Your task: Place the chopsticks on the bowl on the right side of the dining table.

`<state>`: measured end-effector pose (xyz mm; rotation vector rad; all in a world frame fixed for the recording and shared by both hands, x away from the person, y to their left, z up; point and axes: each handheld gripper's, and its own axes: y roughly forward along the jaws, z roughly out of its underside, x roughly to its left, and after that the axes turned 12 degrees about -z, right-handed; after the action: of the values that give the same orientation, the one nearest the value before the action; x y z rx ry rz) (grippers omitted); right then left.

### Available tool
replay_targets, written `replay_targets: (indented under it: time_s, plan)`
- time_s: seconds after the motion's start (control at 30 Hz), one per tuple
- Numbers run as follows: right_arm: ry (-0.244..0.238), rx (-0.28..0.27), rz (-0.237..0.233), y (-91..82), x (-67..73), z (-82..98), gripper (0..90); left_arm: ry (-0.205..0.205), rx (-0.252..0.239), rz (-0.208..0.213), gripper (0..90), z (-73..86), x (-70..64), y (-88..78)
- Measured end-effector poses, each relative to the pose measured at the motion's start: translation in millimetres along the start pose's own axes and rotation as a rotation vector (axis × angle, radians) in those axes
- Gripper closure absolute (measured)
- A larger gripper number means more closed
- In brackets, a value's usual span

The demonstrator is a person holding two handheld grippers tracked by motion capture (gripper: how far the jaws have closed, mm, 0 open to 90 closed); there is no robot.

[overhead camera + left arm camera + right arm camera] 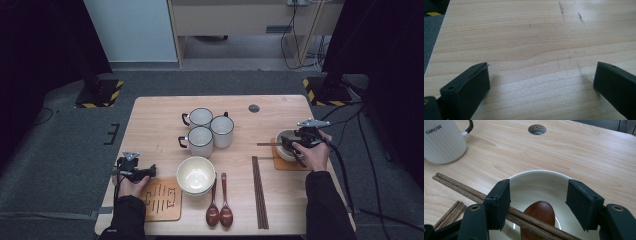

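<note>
The right hand-held gripper (537,203) is held wide open over the bowl (536,178), gripping nothing. Chopsticks (461,187) lie across the rim beneath it: light, stiff, prone to rolling, best pinched mid-length. The left hand-held gripper (541,80) stands wide on the worktop (524,37).

Pale matt wood-grain table (584,152); glossy cream glazed bowl (541,182) holding a polished reddish-brown wooden spoon (540,213); dark, open-grained wooden chopsticks (461,187); matt black plastic right gripper (537,203); ribbed white mug (442,141).
</note>
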<state>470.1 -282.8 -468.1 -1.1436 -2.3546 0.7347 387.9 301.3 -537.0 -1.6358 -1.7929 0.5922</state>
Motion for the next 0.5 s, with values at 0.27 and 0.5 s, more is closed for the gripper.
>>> replay_targets:
  time_s: [0.27,0.5]
  plan:
    - [0.014,-0.069,-0.035,-18.3,2.8,-9.7,36.8,0.0,0.0,0.0,0.0,0.0,0.0,0.0]
    - [0.0,-0.13,-0.068,-42.0,12.8,-29.7,34.7,0.0,0.0,0.0,0.0,0.0,0.0,0.0]
